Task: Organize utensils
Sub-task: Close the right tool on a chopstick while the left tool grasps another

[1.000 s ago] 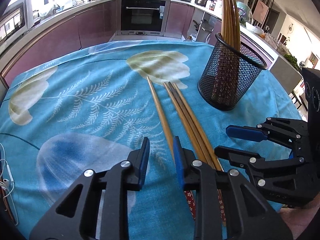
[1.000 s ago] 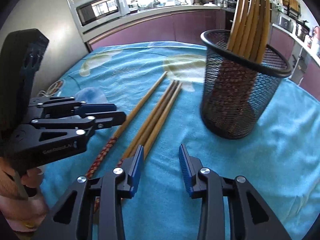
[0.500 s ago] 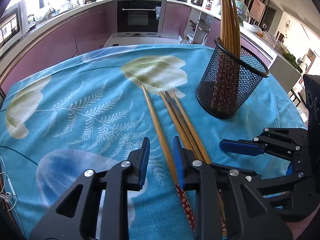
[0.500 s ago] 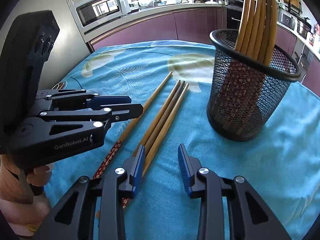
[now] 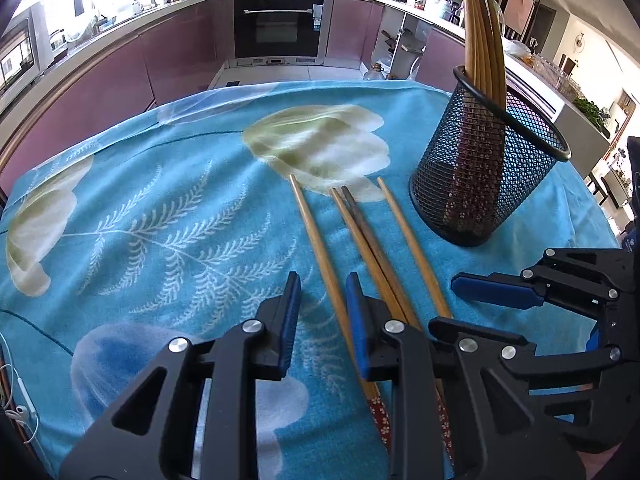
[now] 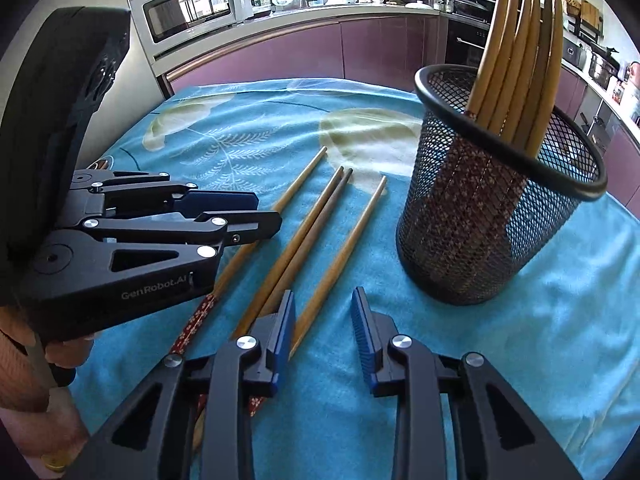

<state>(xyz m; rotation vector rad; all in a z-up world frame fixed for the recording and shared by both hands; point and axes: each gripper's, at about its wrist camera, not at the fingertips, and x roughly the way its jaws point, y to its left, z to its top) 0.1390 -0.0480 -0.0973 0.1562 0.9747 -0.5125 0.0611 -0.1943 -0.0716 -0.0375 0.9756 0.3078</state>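
Several wooden chopsticks lie side by side on a blue floral cloth (image 5: pixel 160 200). The leftmost chopstick (image 5: pixel 316 248) runs between the fingers of my open left gripper (image 5: pixel 323 300). A pair (image 5: pixel 368 248) and the rightmost chopstick (image 5: pixel 412 244) lie beside it. A black mesh cup (image 5: pixel 484 172) holds several upright chopsticks. In the right wrist view my open right gripper (image 6: pixel 323 316) sits low over the rightmost chopstick (image 6: pixel 344 248), whose near end passes under its left finger. The cup (image 6: pixel 492 216) stands to the right, my left gripper (image 6: pixel 256 216) to the left.
The table stands in a kitchen with purple cabinets, an oven (image 5: pixel 280 20) and a microwave (image 6: pixel 192 12) behind. White earphones (image 5: pixel 16 400) lie at the table's left edge. Blue cloth stretches left of the chopsticks and right of the cup.
Both grippers have moved lower and closer to the chopsticks' near ends. The rightmost chopstick has separated from the pair. Both grippers stay open.
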